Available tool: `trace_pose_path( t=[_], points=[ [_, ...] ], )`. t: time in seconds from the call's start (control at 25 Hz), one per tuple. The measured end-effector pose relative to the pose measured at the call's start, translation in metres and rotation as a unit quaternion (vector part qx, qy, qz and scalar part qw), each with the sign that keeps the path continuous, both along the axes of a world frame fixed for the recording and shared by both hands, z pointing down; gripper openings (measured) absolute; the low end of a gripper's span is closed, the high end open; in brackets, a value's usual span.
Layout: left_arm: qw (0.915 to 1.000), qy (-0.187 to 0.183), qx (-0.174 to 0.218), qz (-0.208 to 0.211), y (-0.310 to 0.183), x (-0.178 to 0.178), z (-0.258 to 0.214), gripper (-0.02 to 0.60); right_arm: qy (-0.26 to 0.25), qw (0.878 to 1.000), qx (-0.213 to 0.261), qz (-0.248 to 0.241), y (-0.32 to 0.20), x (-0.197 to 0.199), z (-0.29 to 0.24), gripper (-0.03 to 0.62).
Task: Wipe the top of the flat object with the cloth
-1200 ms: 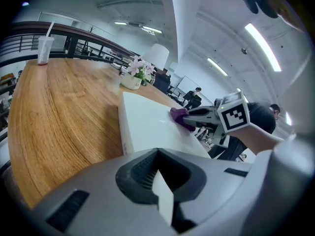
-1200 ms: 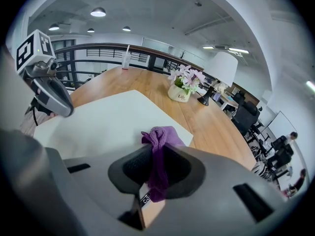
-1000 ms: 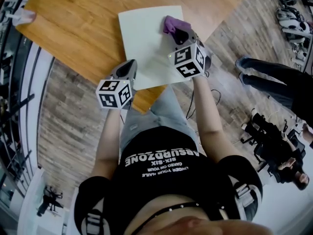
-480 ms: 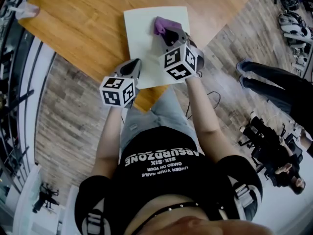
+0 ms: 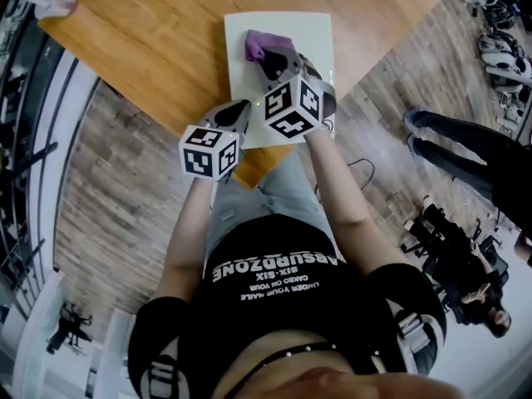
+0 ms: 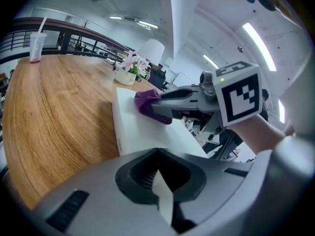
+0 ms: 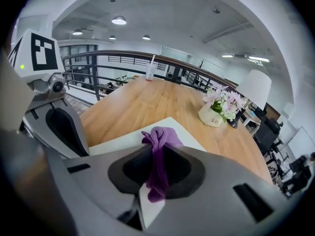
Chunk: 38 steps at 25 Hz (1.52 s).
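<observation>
A white flat board (image 5: 309,41) lies on the wooden table (image 5: 150,40). My right gripper (image 5: 273,58) is shut on a purple cloth (image 5: 256,45) and holds it down on the far left part of the board. In the right gripper view the cloth (image 7: 158,137) hangs bunched between the jaws of the right gripper (image 7: 156,155), over the board (image 7: 115,142). My left gripper (image 5: 239,110) is shut, with its tip at the board's near left edge. The left gripper view shows its closed jaws (image 6: 158,154) over the board (image 6: 140,132), with the cloth (image 6: 146,103) ahead.
A cup with a straw (image 7: 149,72) stands at the table's far side by a railing. A pot of flowers (image 7: 216,109) and a white lamp (image 7: 253,90) stand further along the table. A person's legs (image 5: 465,140) are on the floor to the right.
My right gripper has slid the cloth leftward across the board, from its right part to its left part. The left gripper has stayed at the board's near left edge.
</observation>
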<state>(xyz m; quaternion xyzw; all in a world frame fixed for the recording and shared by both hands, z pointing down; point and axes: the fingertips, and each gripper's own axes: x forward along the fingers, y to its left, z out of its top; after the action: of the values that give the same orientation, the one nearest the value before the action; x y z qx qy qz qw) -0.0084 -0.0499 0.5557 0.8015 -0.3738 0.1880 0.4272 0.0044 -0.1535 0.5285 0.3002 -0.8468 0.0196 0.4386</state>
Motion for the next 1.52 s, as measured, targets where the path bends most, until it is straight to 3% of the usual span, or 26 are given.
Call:
trace_pose_path(
  t=[0.52,1.0,1.52],
  points=[
    [0.9999,0.006,-0.009,0.002,0.03,-0.012,0.001,0.017,-0.012,0.998,0.003,-0.058,0.016,-0.047,0.004,0.063],
    [0.9999,0.005,0.0,0.013,0.046,-0.01,-0.004,0.018,-0.035,0.997,-0.022,-0.06,0.055,-0.045,0.003,0.063],
    [0.9987,-0.021,0.01,0.045,0.064,0.004,0.004,0.018,-0.051,0.996,-0.035,-0.059,0.083,-0.037,0.0,0.063]
  ],
)
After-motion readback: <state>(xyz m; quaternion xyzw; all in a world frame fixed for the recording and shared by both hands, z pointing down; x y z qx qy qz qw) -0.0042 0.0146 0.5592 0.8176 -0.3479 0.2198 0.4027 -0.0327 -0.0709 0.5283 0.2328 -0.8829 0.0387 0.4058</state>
